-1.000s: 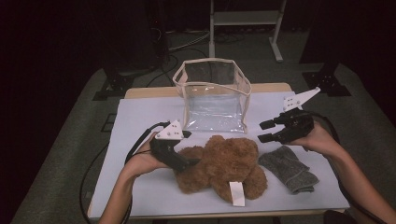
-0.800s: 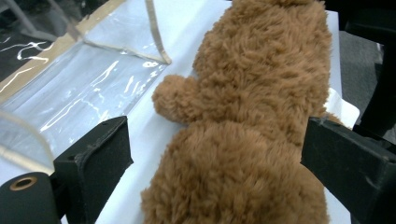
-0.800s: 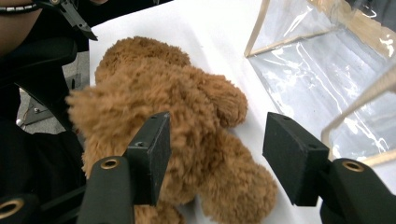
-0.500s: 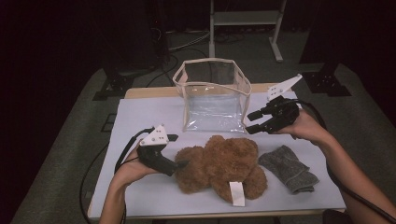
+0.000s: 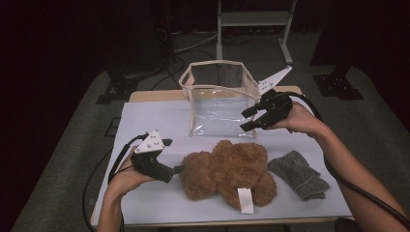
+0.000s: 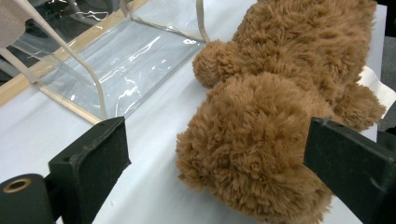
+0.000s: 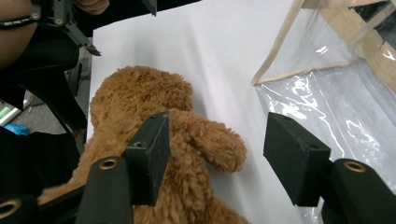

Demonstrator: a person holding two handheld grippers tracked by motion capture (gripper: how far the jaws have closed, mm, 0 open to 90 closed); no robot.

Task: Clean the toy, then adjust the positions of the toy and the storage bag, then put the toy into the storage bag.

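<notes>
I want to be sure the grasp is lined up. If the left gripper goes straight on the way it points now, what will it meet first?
Most likely the fluffy brown teddy bear: in the left gripper view its head lies between the open jaws of the left gripper, directly ahead on the white table.

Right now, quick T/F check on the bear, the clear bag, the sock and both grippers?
1. The teddy bear lies inside the clear bag. False: it lies on the white table cover, in front of the bag.
2. The left gripper has open jaws at the bear's head. True.
3. The right gripper holds the grey sock. False: its jaws are open and hold nothing, up near the bag; the sock lies on the cover to the right of the bear.
4. The bag stands upright with its top open. True.
5. The bear has a white tag. True.
</notes>
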